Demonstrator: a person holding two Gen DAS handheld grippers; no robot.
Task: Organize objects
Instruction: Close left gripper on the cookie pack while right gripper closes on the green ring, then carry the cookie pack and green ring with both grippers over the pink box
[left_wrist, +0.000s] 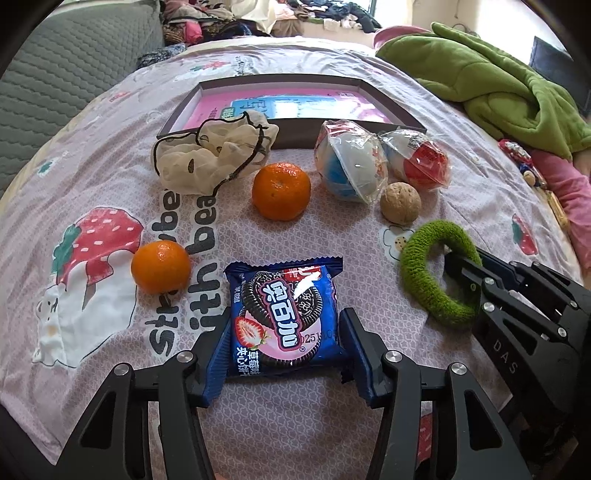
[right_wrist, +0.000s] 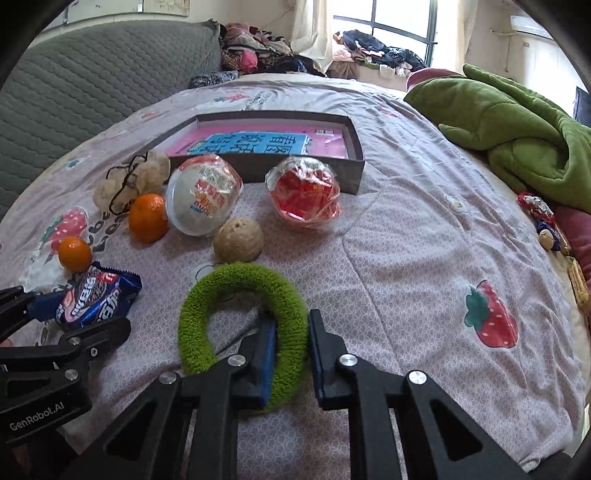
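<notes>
My left gripper (left_wrist: 284, 354) is shut on a blue Oreo cookie packet (left_wrist: 282, 314), its fingers pressing both side edges on the bedspread; the packet also shows in the right wrist view (right_wrist: 98, 297). My right gripper (right_wrist: 293, 354) is shut on the right side of a green fuzzy ring (right_wrist: 243, 321), one finger inside the ring and one outside; the ring also shows in the left wrist view (left_wrist: 432, 273). A shallow dark box (left_wrist: 280, 107) with a pink book inside lies farther back (right_wrist: 273, 147).
On the bed lie two oranges (left_wrist: 281, 191) (left_wrist: 160, 266), a cream drawstring pouch (left_wrist: 210, 155), two wrapped toy eggs (left_wrist: 349, 166) (left_wrist: 421, 158) and a walnut (left_wrist: 400, 203). A green blanket (right_wrist: 517, 129) lies at right, a grey headboard (right_wrist: 92, 81) at left.
</notes>
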